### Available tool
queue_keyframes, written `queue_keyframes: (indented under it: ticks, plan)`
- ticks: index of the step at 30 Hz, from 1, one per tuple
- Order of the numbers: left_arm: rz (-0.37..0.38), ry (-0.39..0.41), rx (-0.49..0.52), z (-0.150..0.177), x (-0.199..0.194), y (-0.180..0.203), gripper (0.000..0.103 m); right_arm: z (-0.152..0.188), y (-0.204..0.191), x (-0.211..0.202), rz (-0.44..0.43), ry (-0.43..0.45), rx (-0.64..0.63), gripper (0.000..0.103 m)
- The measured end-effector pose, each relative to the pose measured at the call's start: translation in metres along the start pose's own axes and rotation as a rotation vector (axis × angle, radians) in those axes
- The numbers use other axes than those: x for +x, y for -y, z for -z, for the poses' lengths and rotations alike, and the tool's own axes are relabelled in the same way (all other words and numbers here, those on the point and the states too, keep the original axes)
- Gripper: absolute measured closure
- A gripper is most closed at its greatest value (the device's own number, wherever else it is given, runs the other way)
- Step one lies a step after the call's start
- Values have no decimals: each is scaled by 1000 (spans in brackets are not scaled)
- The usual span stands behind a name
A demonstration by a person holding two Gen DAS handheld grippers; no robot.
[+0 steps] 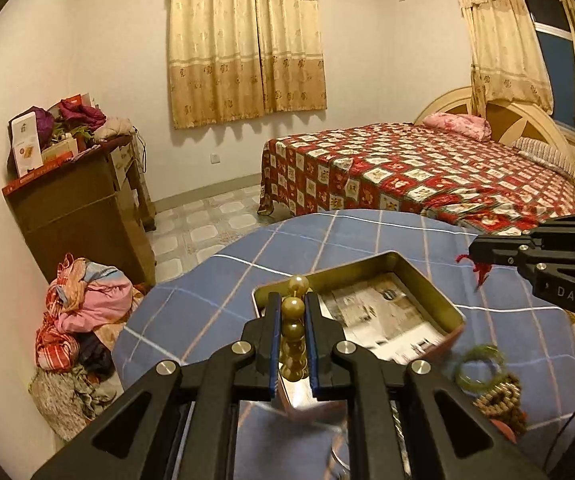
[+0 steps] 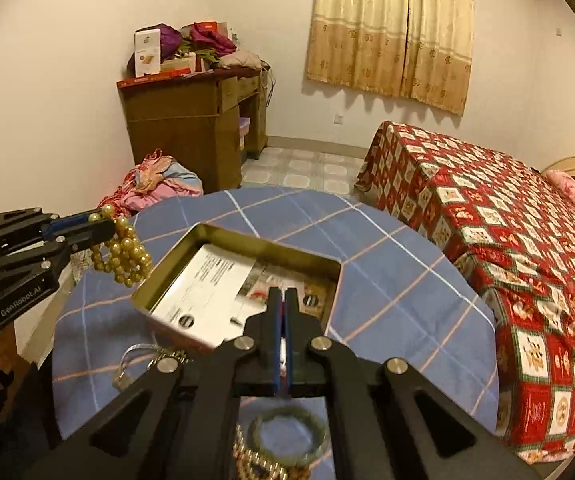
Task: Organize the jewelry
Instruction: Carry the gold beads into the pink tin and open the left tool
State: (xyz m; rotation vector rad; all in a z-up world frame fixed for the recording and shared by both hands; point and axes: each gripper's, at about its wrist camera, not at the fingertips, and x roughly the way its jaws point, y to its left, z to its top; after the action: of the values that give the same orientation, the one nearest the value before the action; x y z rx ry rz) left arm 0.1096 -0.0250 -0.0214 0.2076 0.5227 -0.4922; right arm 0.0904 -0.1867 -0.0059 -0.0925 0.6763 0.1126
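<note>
Left wrist view: my left gripper (image 1: 292, 308) pinches a string of pale gold pearl-like beads (image 1: 293, 328) above the open gold metal tin (image 1: 453, 314), ready to drop in.

Right wrist view: my right gripper (image 2: 283, 300) is clamped tight, perhaps on a red thread; the green jade bangle (image 2: 290, 436) waits on the blue checked tablecloth (image 2: 407, 280).

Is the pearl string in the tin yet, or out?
Out. The pearl string hangs clamped in the left hand-held gripper, beside the tin, which holds only paper.
</note>
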Motion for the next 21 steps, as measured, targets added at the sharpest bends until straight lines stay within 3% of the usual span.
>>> queue_keyframes:
  ticks: [10,16,18,19,20,21]
  plan:
    - [-15,-59,45,-7,53,3,93,-12,6,57,25,-46,-23,101]
    - [-25,-86,82,-3,72,10,92,-7,15,86,8,-100,25,99]
    - [-32,-91,97,-2,75,13,91,-4,18,90,13,-109,40,92]
    - [-43,-96,106,-1,77,15,89,-2,19,91,14,-114,45,89]
    - [-57,-98,114,-1,78,16,80,-1,19,92,17,-117,46,79]
    - [-74,-96,117,-1,79,16,61,1,19,92,23,-120,46,66]
